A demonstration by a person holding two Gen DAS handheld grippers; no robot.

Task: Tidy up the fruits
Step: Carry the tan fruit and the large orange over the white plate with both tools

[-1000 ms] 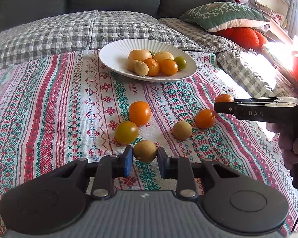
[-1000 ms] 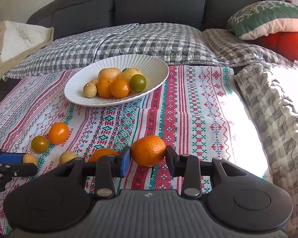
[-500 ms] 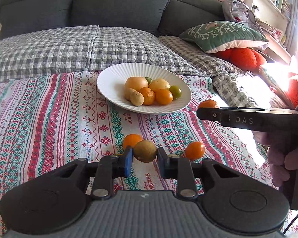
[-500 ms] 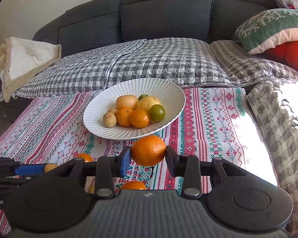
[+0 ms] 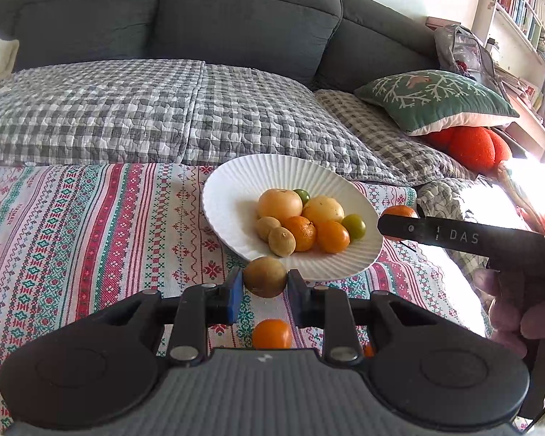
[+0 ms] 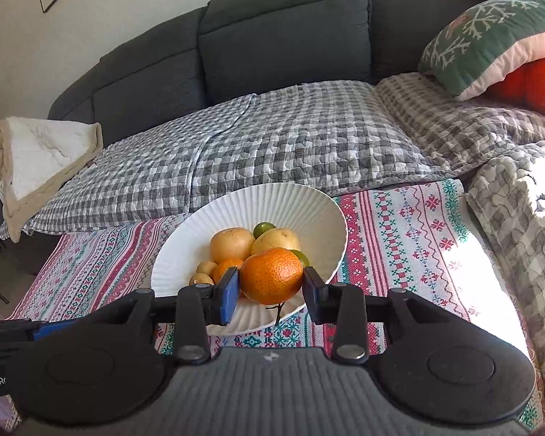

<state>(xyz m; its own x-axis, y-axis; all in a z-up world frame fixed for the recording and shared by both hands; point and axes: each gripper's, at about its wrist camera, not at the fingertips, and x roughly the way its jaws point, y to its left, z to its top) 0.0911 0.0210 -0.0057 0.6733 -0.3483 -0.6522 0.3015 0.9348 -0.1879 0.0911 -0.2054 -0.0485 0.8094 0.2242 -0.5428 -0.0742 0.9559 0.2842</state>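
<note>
A white ribbed plate (image 5: 236, 181) (image 6: 301, 200) with several yellow, orange and green fruits sits on the patterned cloth. My left gripper (image 5: 265, 283) is shut on a small brown-green fruit (image 5: 265, 277), held in the air just short of the plate's near rim. My right gripper (image 6: 270, 281) is shut on an orange mandarin (image 6: 271, 275), held over the plate's near edge. In the left wrist view the right gripper's finger (image 5: 454, 234) reaches in from the right beside the plate, the mandarin (image 5: 399, 211) behind it. An orange fruit (image 5: 271, 333) lies on the cloth below my left gripper.
The patterned cloth (image 5: 91, 225) covers the surface in front of a grey sofa (image 5: 236, 18) with checked quilts (image 5: 163, 109). A green cushion (image 5: 432, 100) and an orange pumpkin cushion (image 5: 468, 145) lie at the right. A cream blanket (image 6: 36, 152) lies at the left.
Both grippers have risen and moved forward toward the plate, each carrying its fruit. The loose fruits on the cloth have dropped below and behind the left gripper.
</note>
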